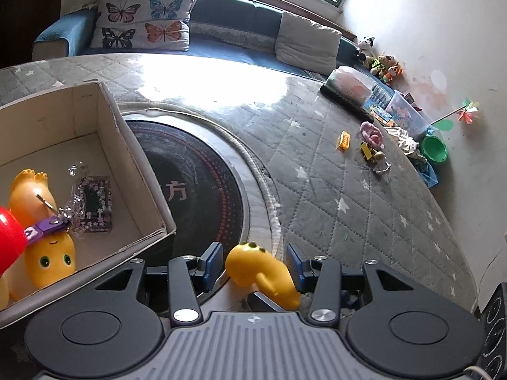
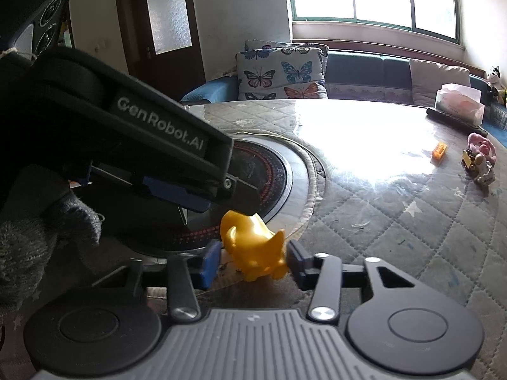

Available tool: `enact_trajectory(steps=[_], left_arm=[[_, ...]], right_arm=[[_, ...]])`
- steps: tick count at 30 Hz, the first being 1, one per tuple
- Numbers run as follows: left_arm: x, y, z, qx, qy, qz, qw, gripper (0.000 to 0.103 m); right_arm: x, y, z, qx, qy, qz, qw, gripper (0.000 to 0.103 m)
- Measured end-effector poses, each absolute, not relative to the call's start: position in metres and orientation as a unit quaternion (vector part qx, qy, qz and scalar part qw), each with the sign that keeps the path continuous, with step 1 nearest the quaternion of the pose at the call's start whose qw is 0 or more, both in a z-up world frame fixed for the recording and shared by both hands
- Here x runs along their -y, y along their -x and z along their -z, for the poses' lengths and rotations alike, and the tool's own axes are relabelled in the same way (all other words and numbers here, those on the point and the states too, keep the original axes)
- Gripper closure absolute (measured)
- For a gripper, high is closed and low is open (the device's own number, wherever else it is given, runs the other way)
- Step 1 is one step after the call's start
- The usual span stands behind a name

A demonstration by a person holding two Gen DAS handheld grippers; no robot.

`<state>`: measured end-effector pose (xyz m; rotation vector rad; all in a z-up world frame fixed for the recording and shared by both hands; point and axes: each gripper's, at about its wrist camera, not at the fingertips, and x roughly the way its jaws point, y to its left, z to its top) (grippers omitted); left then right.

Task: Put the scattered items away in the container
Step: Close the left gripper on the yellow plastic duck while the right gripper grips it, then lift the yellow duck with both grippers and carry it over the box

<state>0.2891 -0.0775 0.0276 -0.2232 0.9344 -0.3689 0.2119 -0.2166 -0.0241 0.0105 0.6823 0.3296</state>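
Two claws on one item right now: the yellow toy (image 1: 263, 272) sits at the near edge of the bench (image 1: 317, 190), just by the round dark plate (image 1: 196, 183), w/ the cardboard box (image 1: 139, 171) close on the left side.

Step in hand, as I read it: get a firm pinch on the toy, then carry it left into the box. To do it well I'd keep the right claw (image 2: 253, 259) square across the toy's body, not just its feet, since the shape is rounded, looks slick, and could squirt out. Only one claw should own the toy before lifting; if both pull, it twists. Lift enough to clear the box wall, then drop it in a bare spot beside the yellow doll (image 1: 50, 253) and other bits already inside.

Claw state: the right claw is narrowed onto the toy, both blue pads look to be meeting it, one at the body side, one at the foot, so I call that a pinch. The left claw (image 1: 255, 262) stands wide w/ the same toy between its fingers; one pad touches it, the other shows a sliver of gap, so I can't tell if it grips or just brackets.

Orange block (image 1: 343, 141) and pink toy (image 1: 372, 134) lie well apart, far side of the bench, not yet tidied.
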Motion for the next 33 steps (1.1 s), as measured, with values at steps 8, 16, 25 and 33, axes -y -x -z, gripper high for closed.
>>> enact_trajectory(steps=[8, 16, 25, 33], left_arm=[[0.081, -0.296, -0.022, -0.456, 0.111, 0.167, 0.867, 0.056], [0.085, -0.299, -0.015, -0.466, 0.114, 0.165, 0.862, 0.056], [0.083, -0.305, -0.009, -0.472, 0.134, 0.159, 0.857, 0.056], [0.087, -0.309, -0.002, -0.482, 0.126, 0.156, 0.853, 0.056]], right_arm=[[0.216, -0.208, 0.023, -0.332, -0.004, -0.162, 0.929, 0.061], [0.216, -0.205, 0.025, -0.335, -0.003, -0.162, 0.928, 0.066], [0.218, -0.207, 0.027, -0.333, -0.007, -0.162, 0.929, 0.066], [0.217, -0.208, 0.029, -0.331, -0.012, -0.163, 0.929, 0.066]])
